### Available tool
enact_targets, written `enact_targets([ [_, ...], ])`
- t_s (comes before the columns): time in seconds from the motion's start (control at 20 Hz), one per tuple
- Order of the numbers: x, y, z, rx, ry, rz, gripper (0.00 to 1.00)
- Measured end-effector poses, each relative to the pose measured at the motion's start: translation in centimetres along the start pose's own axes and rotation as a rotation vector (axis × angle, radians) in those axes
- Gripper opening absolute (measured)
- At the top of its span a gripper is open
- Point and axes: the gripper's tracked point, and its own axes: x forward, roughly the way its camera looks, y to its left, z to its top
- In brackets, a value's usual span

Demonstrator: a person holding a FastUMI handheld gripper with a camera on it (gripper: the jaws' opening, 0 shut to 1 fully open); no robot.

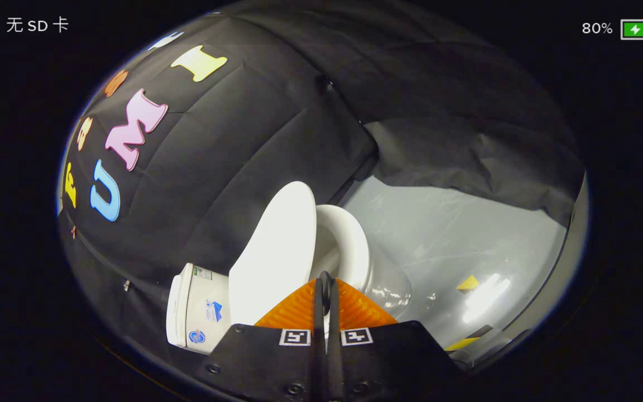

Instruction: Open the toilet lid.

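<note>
**Kid:** Fingers [326,285] at the bottom middle of the frame are pressed together, with nothing between them. Right?

**Helper:** Right. Their tips sit close against the edge of the toilet lid [274,251], which stands just past them.

**Kid:** Is the lid open?

**Helper:** Almost. It looks tipped up toward the tank [193,307], at the lower left. The seat [349,240] and bowl show beside it, in the middle.

**Kid:** So what now?

**Helper:** I think, push slowly with the closed tips. Stay near the lid's edge. Stop when it leans on the tank, so it won't bang or drop back.

**Kid:** And the shiny floor [455,223] on the right?

**Helper:** Just leave it.
</note>
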Motion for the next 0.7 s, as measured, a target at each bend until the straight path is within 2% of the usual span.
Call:
enact_targets([
  [0.45,-6.2,13.8,2.6,-0.208,-0.122,0.015,0.05],
  [0.7,-7.8,19.2,1.9,-0.403,-0.217,-0.053,0.05],
])
